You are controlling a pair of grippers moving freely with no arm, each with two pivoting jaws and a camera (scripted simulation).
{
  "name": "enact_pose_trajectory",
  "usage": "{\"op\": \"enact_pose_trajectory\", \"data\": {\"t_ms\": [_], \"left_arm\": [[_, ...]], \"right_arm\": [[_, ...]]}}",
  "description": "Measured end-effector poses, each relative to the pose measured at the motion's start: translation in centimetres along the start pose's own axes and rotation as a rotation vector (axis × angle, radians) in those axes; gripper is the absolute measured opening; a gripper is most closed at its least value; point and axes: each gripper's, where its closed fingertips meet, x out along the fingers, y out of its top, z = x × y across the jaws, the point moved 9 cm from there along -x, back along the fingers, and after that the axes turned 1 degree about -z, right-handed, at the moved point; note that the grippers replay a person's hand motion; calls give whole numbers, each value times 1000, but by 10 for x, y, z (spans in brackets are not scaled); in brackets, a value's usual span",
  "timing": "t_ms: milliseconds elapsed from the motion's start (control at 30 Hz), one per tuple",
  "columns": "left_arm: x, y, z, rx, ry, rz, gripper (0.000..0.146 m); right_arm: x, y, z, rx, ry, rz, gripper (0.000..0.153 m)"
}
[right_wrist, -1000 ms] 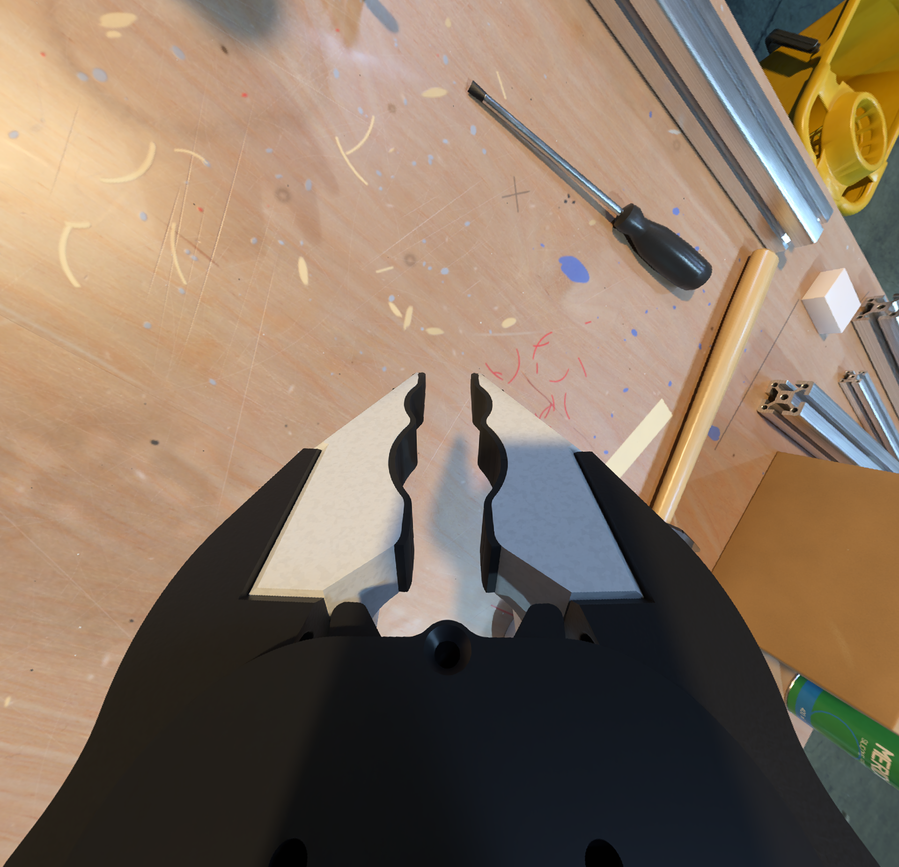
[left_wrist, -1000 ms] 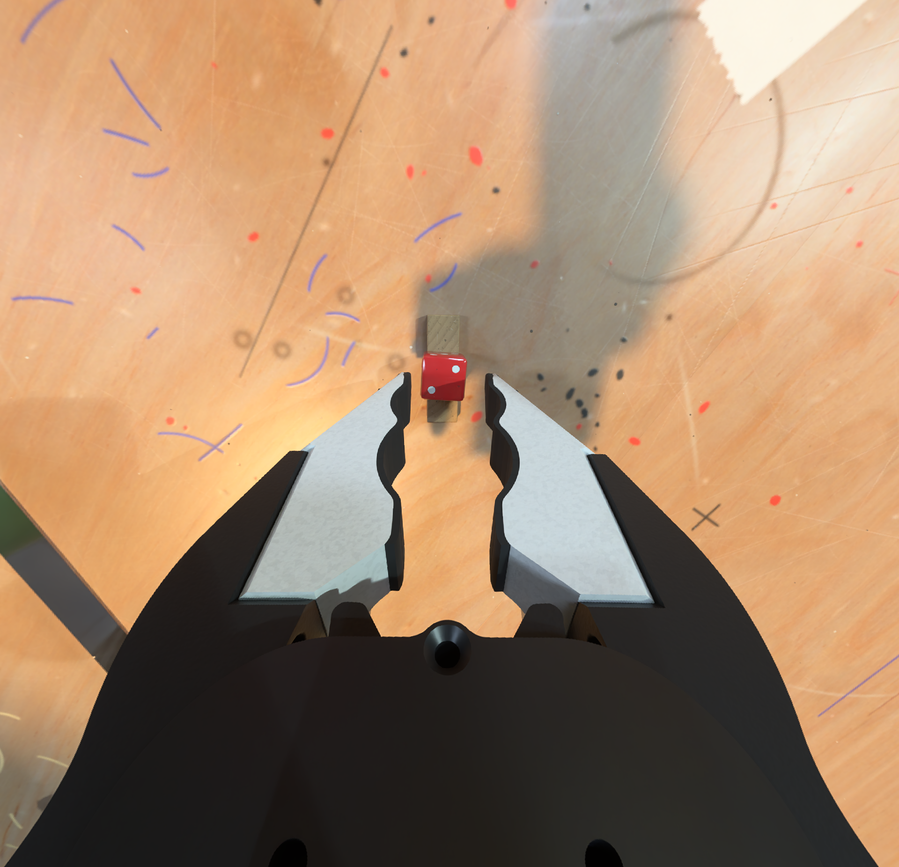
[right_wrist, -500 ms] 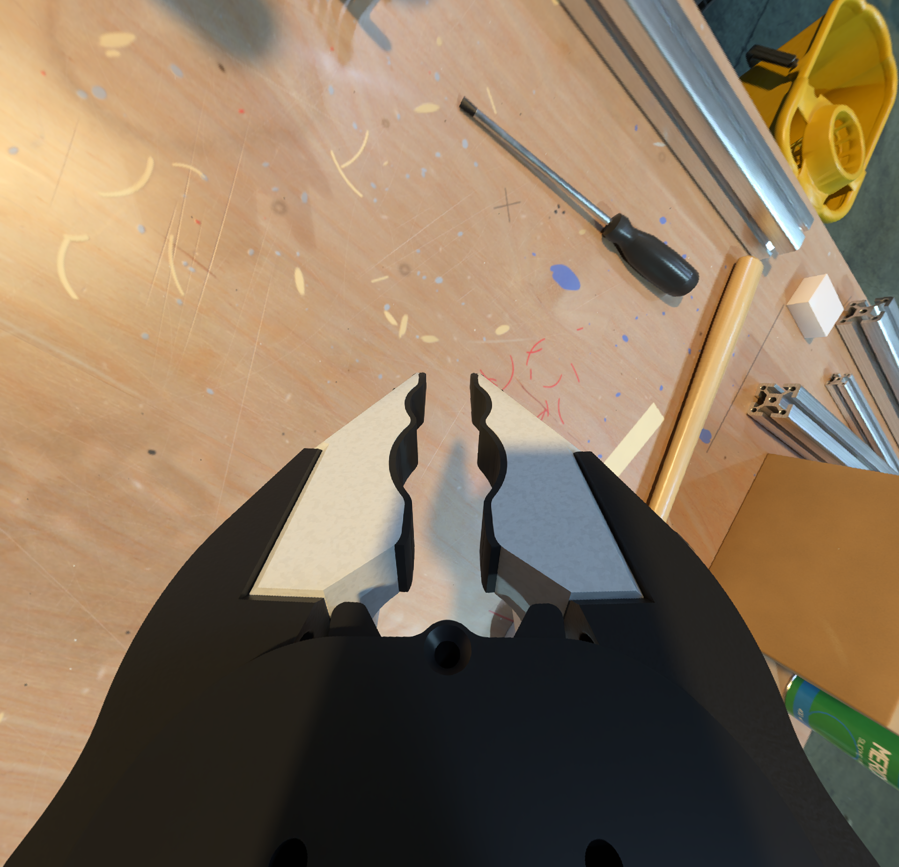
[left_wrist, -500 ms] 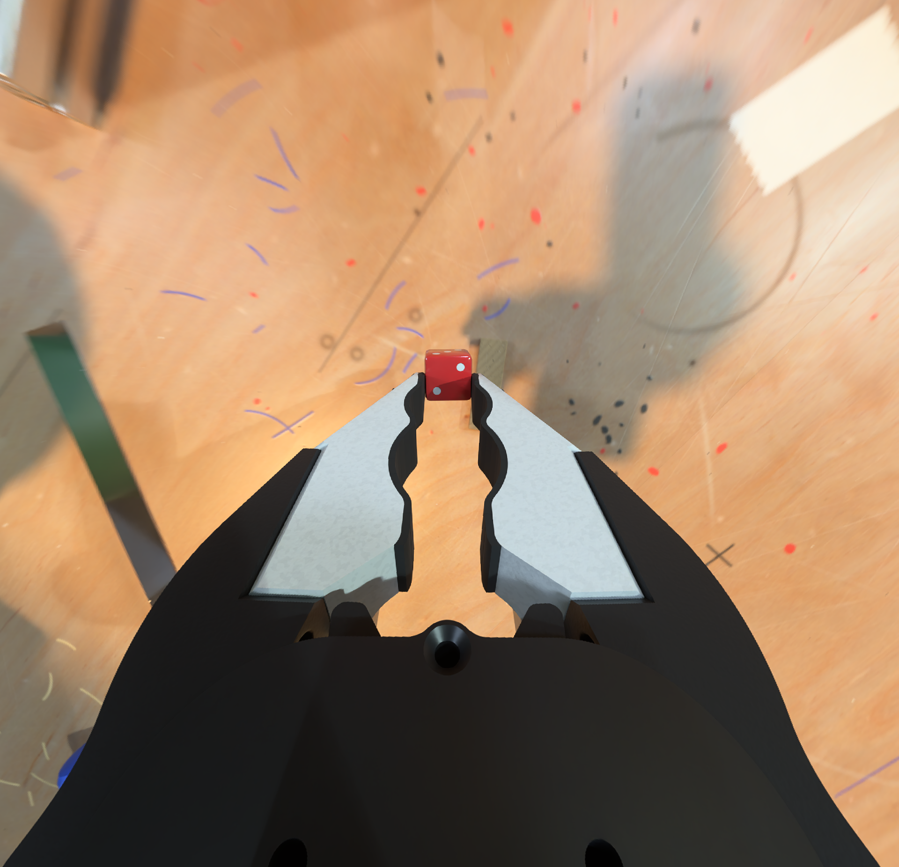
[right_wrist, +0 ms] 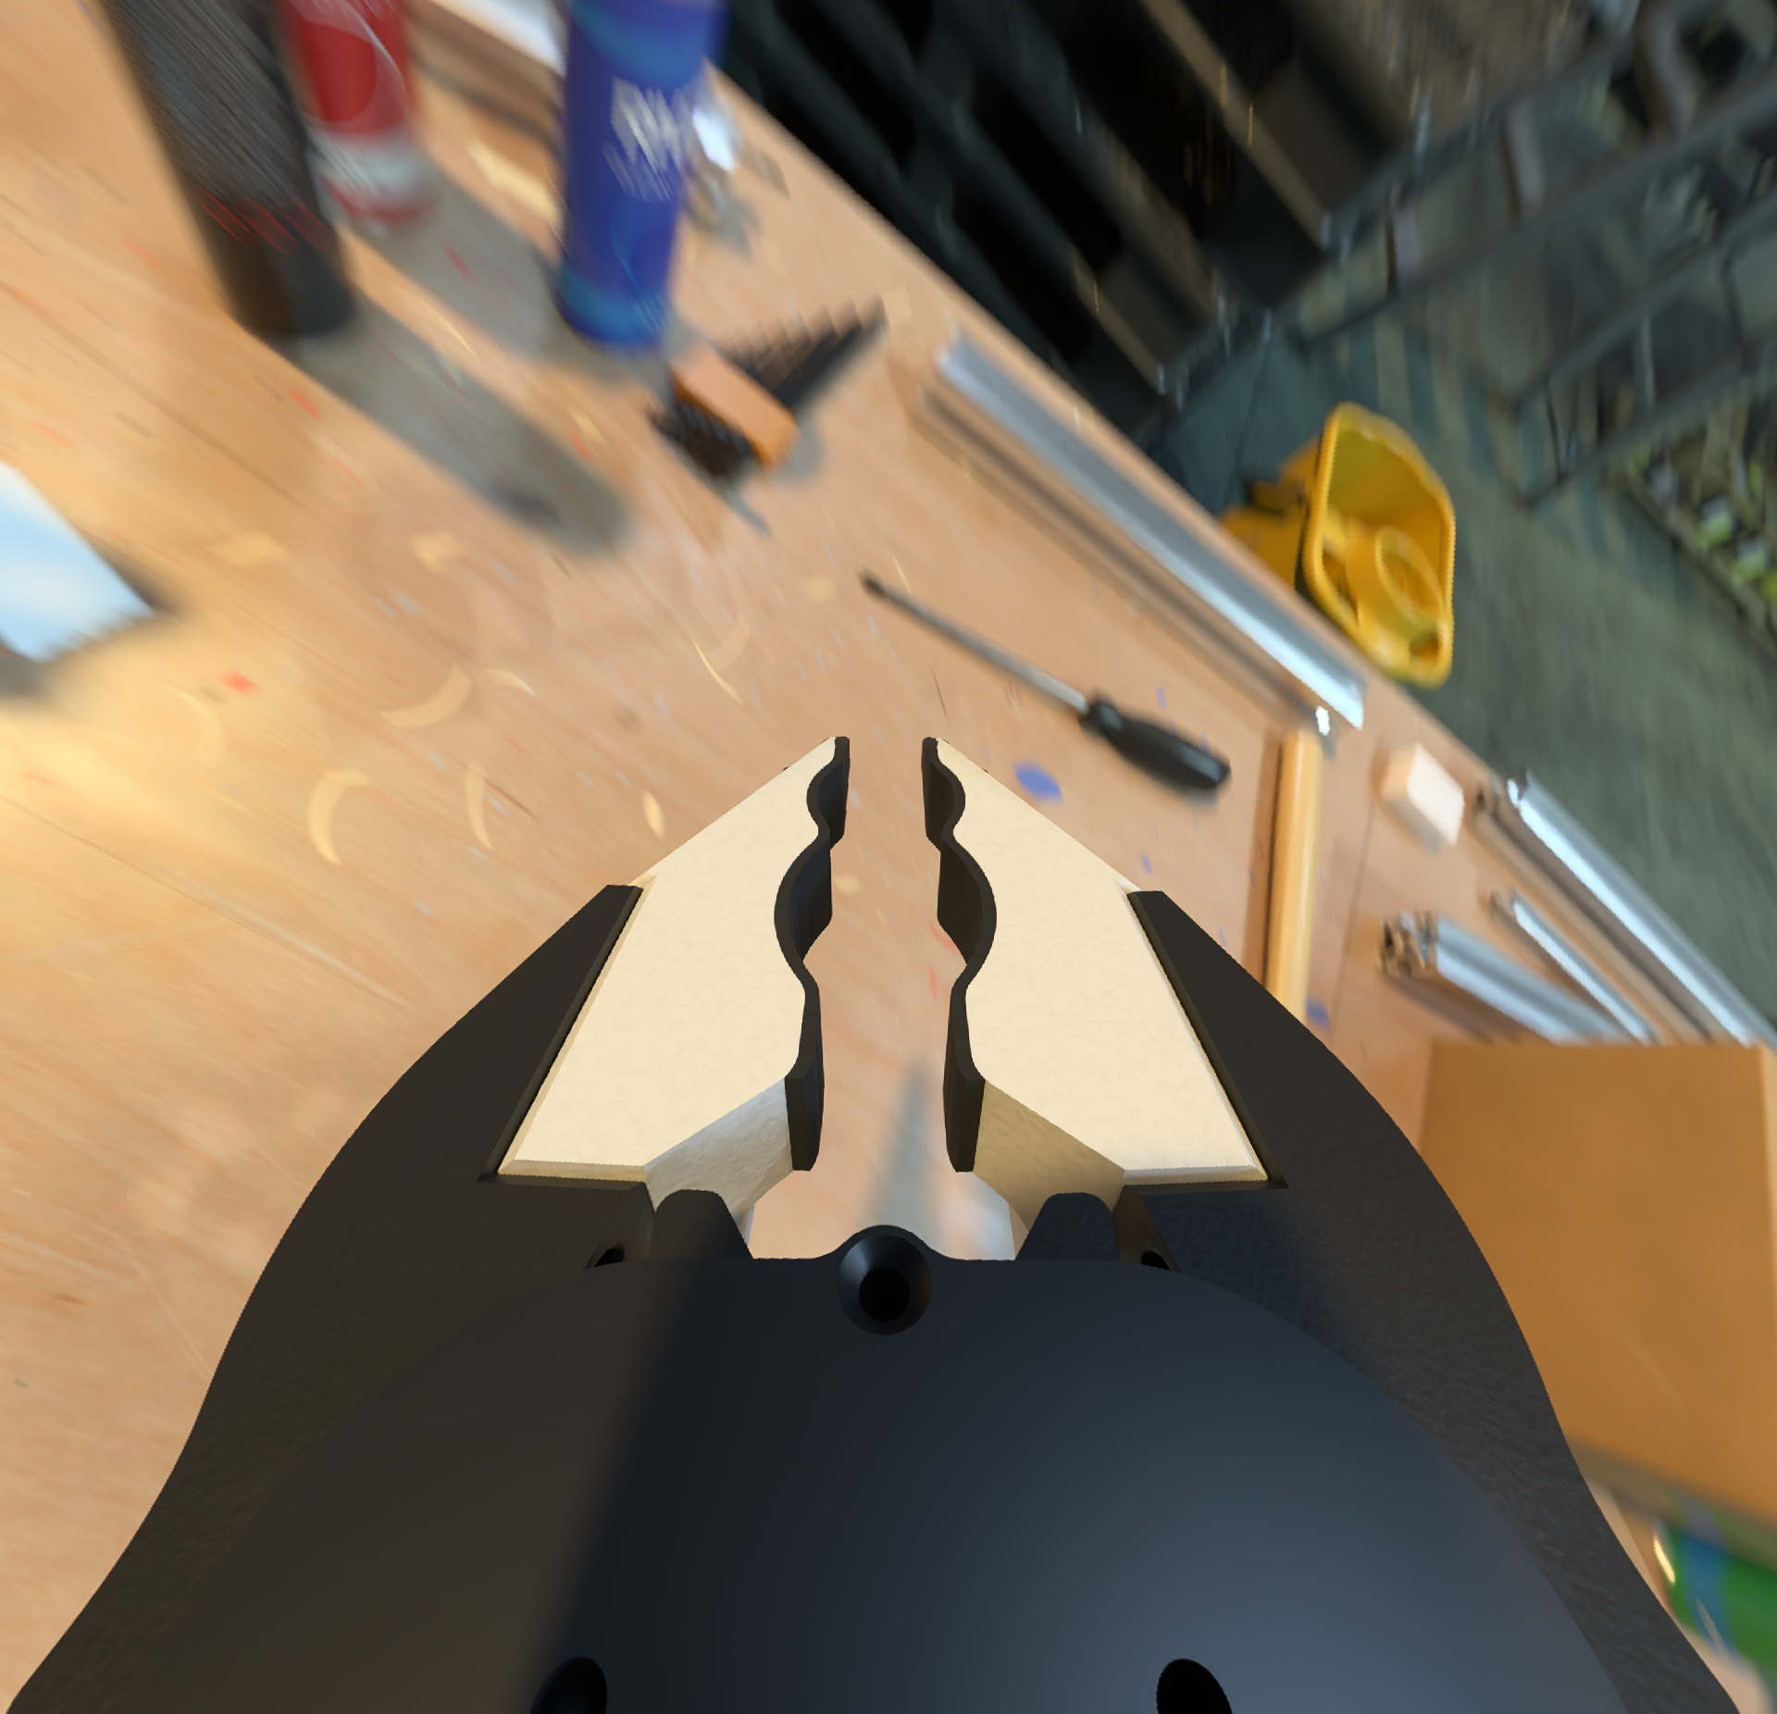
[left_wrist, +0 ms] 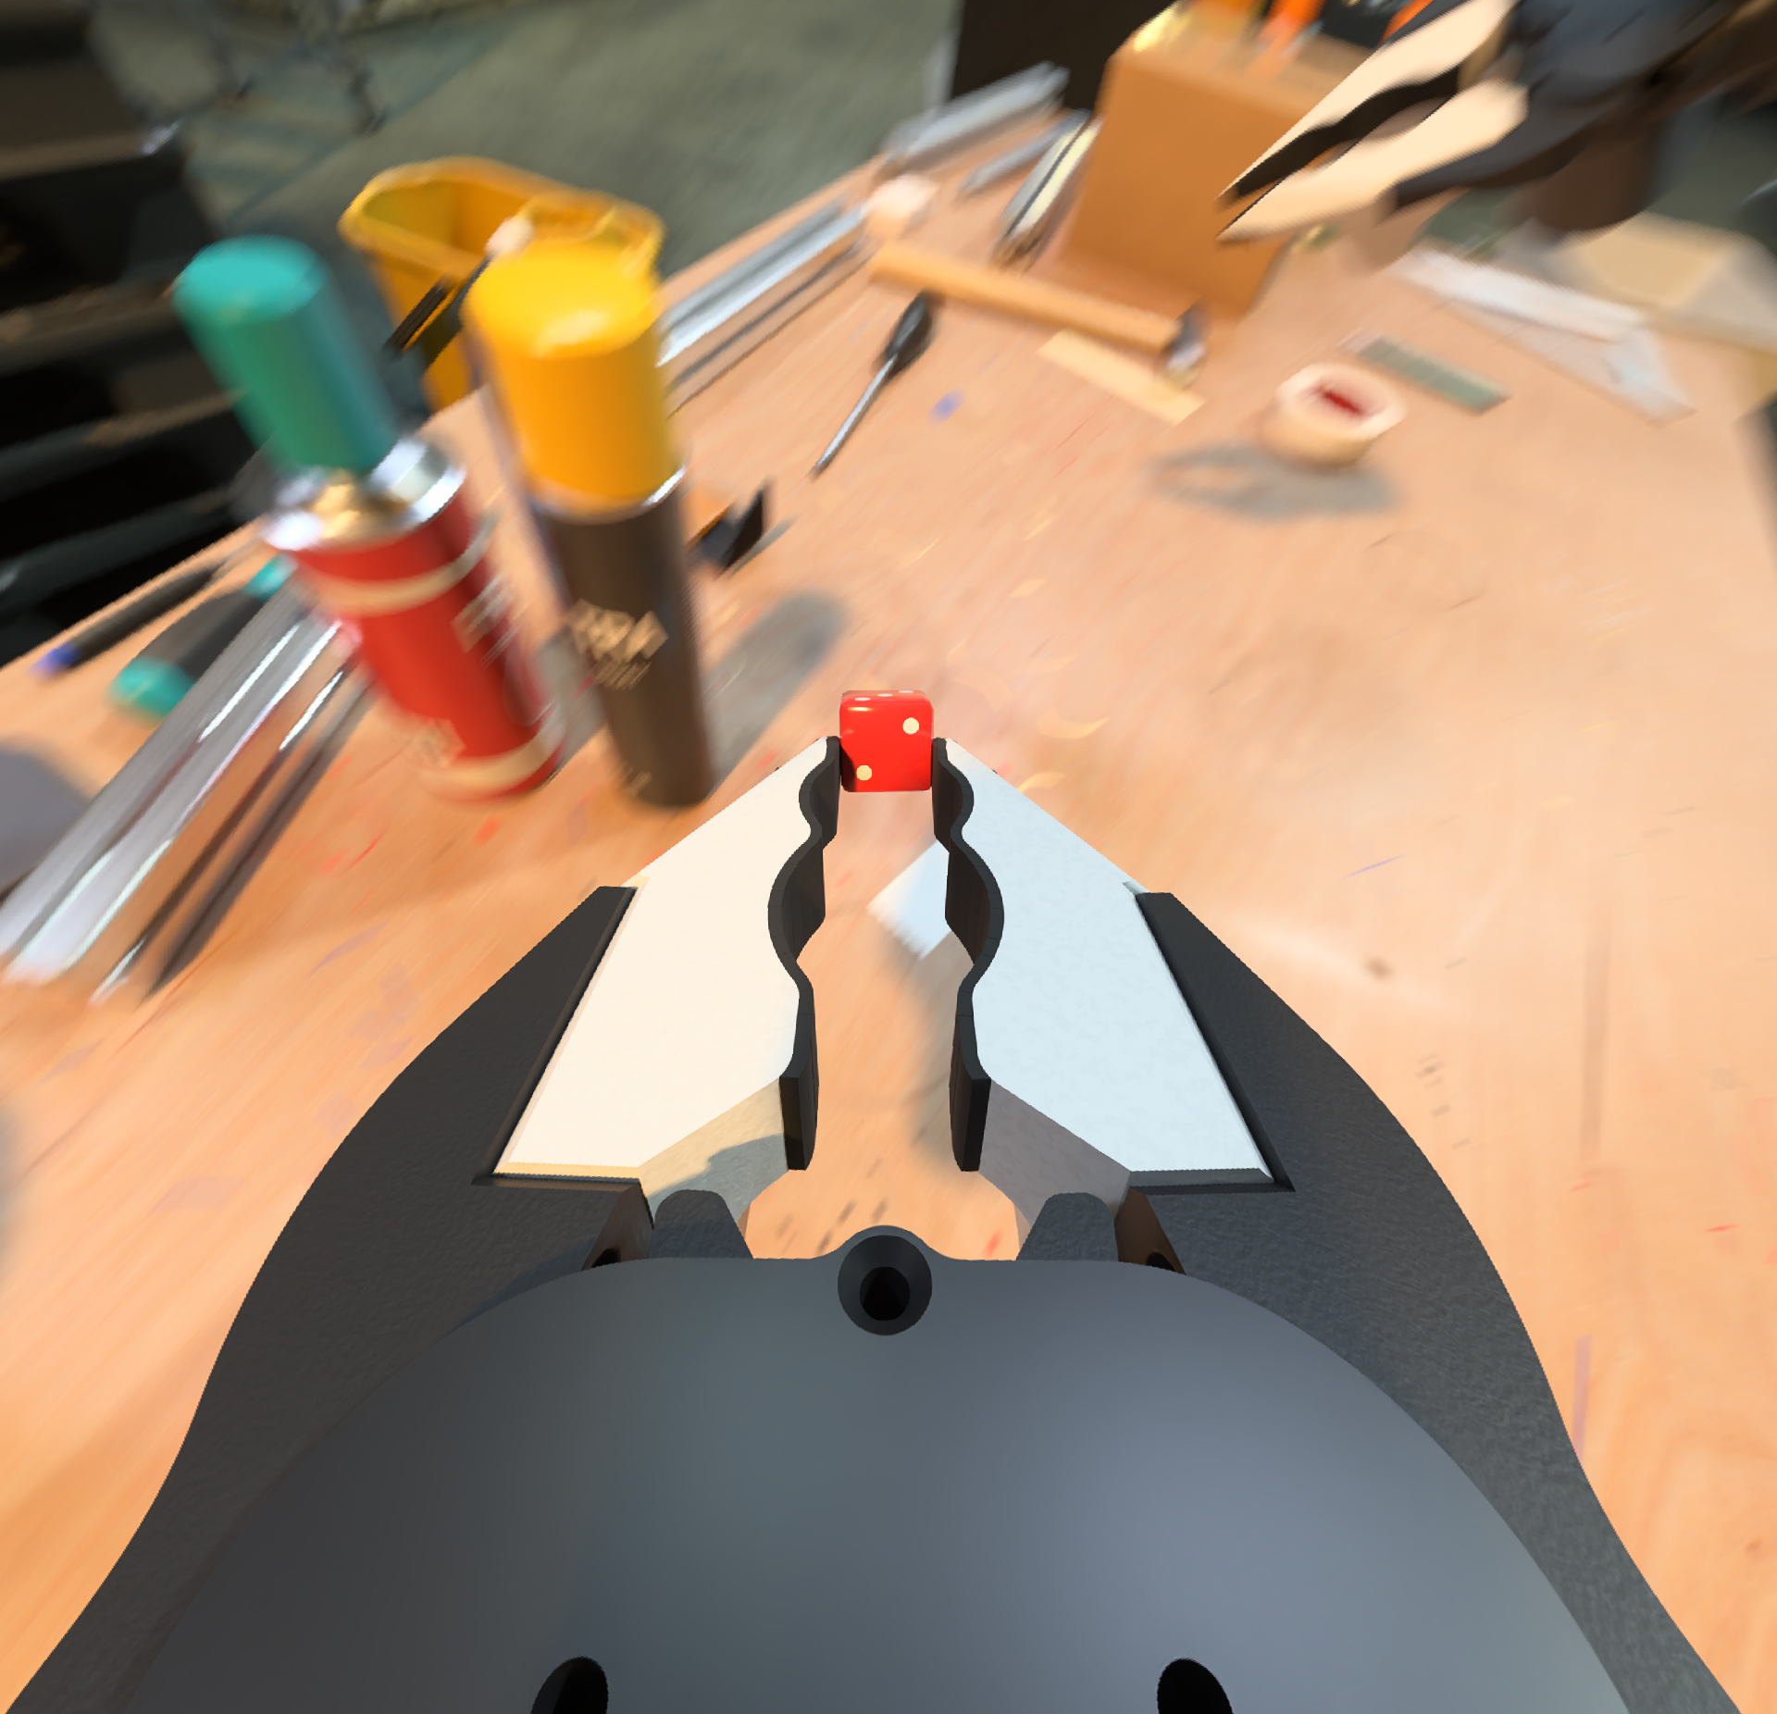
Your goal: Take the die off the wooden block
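My left gripper [left_wrist: 885, 754] is shut on the red die [left_wrist: 885, 740], pinched between its fingertips and held up above the wooden workbench [left_wrist: 1250, 706]. The wooden block is not in either view. My right gripper [right_wrist: 885, 754] is empty, its jaws a narrow gap apart, above the bench. It also shows blurred at the upper right of the left wrist view [left_wrist: 1240, 211], far from the die.
A red spray can [left_wrist: 385, 533] and a black one with a yellow cap [left_wrist: 596, 476] stand left of the die. Farther off are a screwdriver [left_wrist: 875, 370], a hammer [left_wrist: 1029, 298], a cardboard box [left_wrist: 1183, 177], a tape roll [left_wrist: 1332, 413] and a yellow bucket [right_wrist: 1375, 552].
My left gripper closed on the die, lifted it off the block and tilted up, so the block has left the view. My right gripper also tilted up; its jaws kept their gap.
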Motion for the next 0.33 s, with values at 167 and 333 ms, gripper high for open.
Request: {"op": "enact_pose_trajectory", "data": {"t_ms": [167,333], "left_arm": [[29,35,59,30,-314,268,18],[56,44,105,114,-409,312,18]], "right_arm": [[-41,37,-50,27,447,506,16],[-46,53,-99,75,856,787,17]]}}
